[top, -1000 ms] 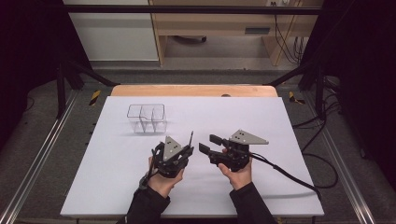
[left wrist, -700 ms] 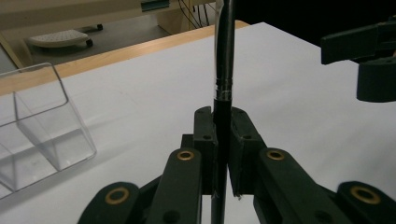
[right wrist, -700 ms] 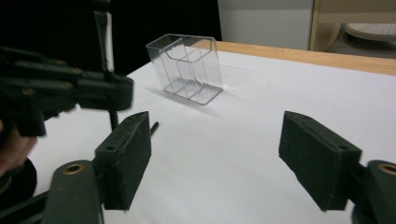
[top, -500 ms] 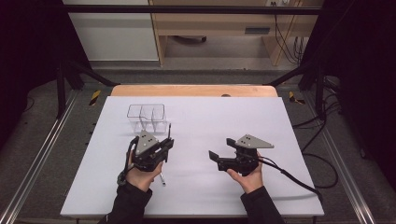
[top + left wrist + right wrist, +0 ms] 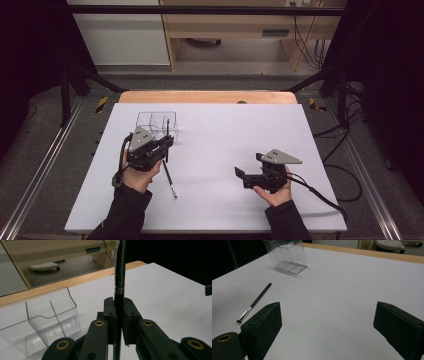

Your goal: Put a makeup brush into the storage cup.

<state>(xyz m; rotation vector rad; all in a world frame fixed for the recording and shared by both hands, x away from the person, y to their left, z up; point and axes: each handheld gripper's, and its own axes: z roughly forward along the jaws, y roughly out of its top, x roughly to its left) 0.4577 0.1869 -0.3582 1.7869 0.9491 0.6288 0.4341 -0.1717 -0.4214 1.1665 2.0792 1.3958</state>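
1. In the high view, the left gripper (image 5: 167, 141) is sitting in the left half of the frame, clamped on a thin black brush (image 5: 167, 131) that is standing upright.
2. The clear organizer (image 5: 157, 123) is resting just beyond that gripper, toward the upper left of the white worktop (image 5: 225, 130).
3. A second brush (image 5: 169, 178) is lying flat on the worktop just below and to the right of the left gripper.
4. The right gripper (image 5: 241, 177) is hovering at the lower right, its jaws having just been opening, with nothing between them.
5. In the left gripper view, the two jaws are pressing together on the held brush (image 5: 119, 290), whose handle is rising up the centre of the frame; the organizer (image 5: 45, 320) is showing at the lower left with its divider visible.
6. In the right gripper view, the jaws are standing wide apart over bare worktop (image 5: 337, 290); the lying brush (image 5: 254, 303) is showing at the left and the organizer (image 5: 287, 255) at the top left.
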